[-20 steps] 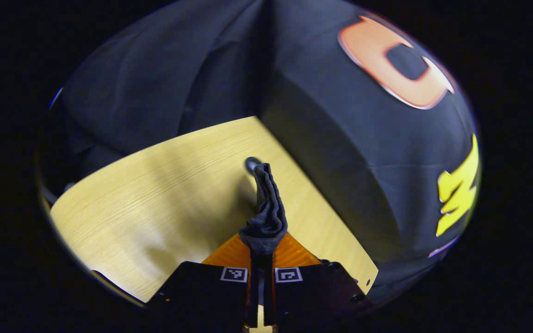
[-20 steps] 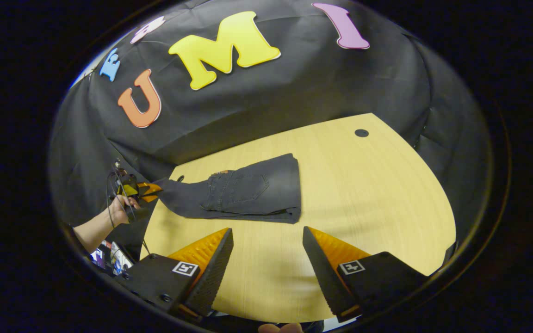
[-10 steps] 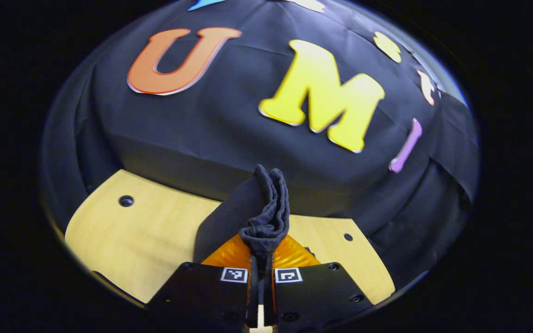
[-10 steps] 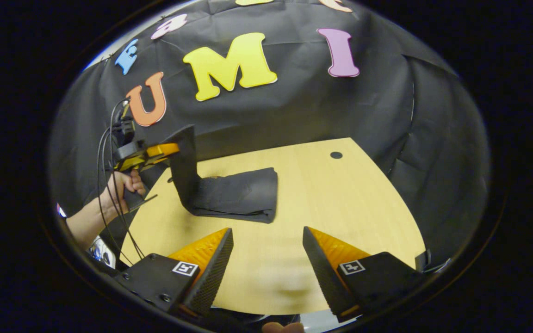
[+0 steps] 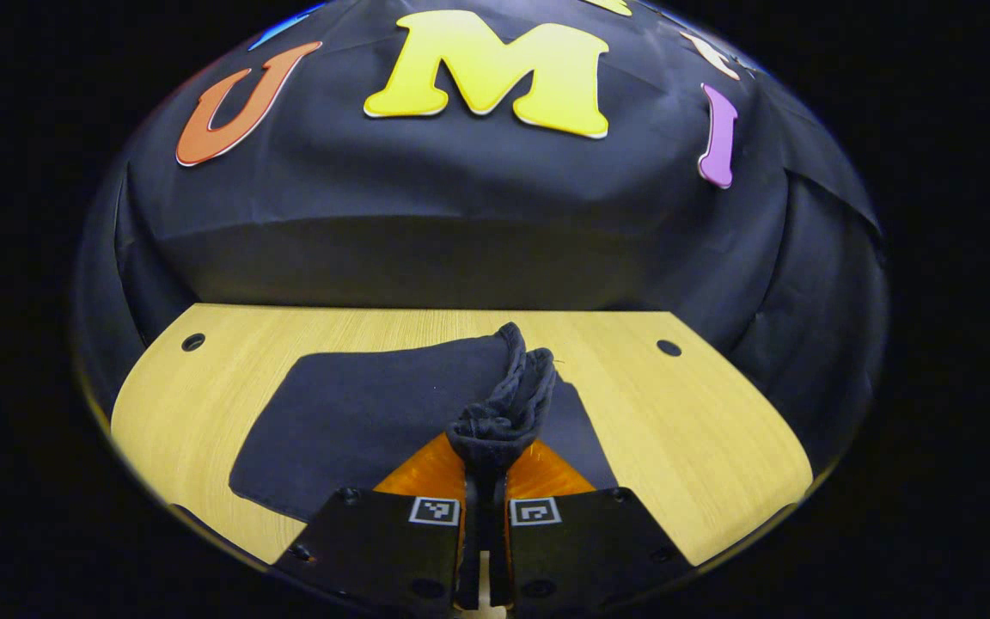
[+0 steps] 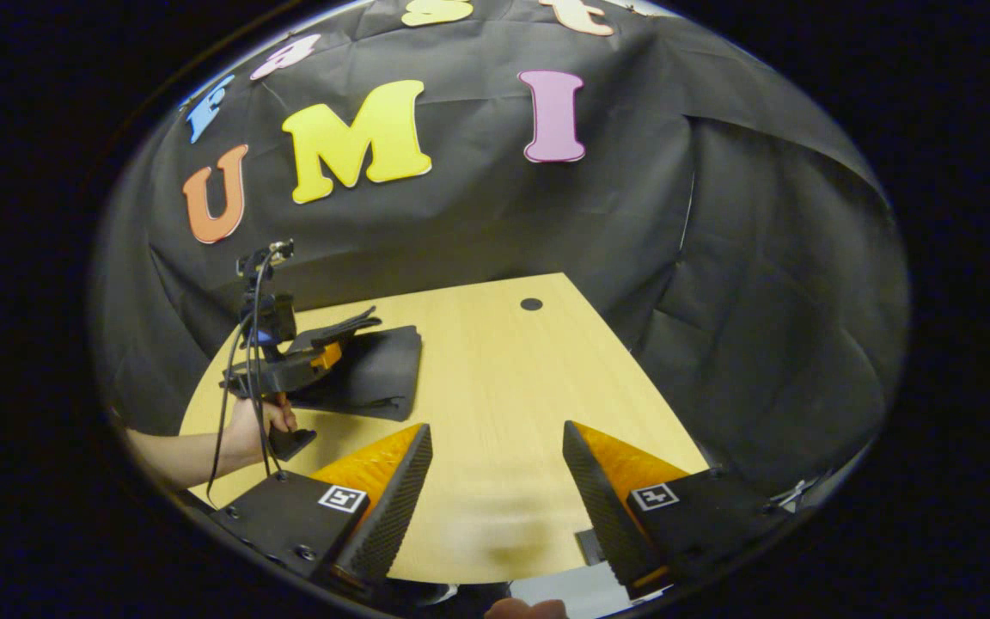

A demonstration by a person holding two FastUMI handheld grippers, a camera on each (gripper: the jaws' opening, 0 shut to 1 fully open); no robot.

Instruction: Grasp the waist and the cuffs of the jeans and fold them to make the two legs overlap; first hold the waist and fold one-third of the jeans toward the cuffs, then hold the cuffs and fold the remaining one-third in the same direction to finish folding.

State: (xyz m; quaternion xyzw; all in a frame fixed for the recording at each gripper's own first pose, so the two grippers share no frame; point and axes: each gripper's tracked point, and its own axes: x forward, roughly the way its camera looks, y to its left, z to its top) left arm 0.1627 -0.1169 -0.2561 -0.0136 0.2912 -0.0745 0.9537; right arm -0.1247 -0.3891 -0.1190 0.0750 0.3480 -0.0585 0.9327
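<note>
Jeans [image 5: 357, 421], dark and already folded into a flat packet, lie on the table [image 5: 701, 430] straight ahead of the left gripper [image 5: 486, 468], spreading to its left and a little to its right. The left gripper pinches a bunched wad of the cloth, the cuffs [image 5: 508, 395] by my reading, fingers pressed together on it, and the wad stands up in a ridge just beyond the tips. In the right gripper view that same gripper hangs low over the packet's near end, a hand [image 6: 259, 421] under it.

The right gripper [image 6: 495, 481] is spread wide and empty, well to the side of the jeans, with bare tabletop between its fingers.

Handling, as I judge it: soft, limp denim, with some weight now that it is stacked in layers. It won't slip much, but it sags and drags, and a layer can creep out of line when let go. Best hold is on the thick hem edge, all layers together, as here. Nothing fragile.

No containers on the table; two small dark holes in the tabletop, one [image 5: 669, 347] ahead and right, one [image 5: 193, 341] ahead and left.
</note>
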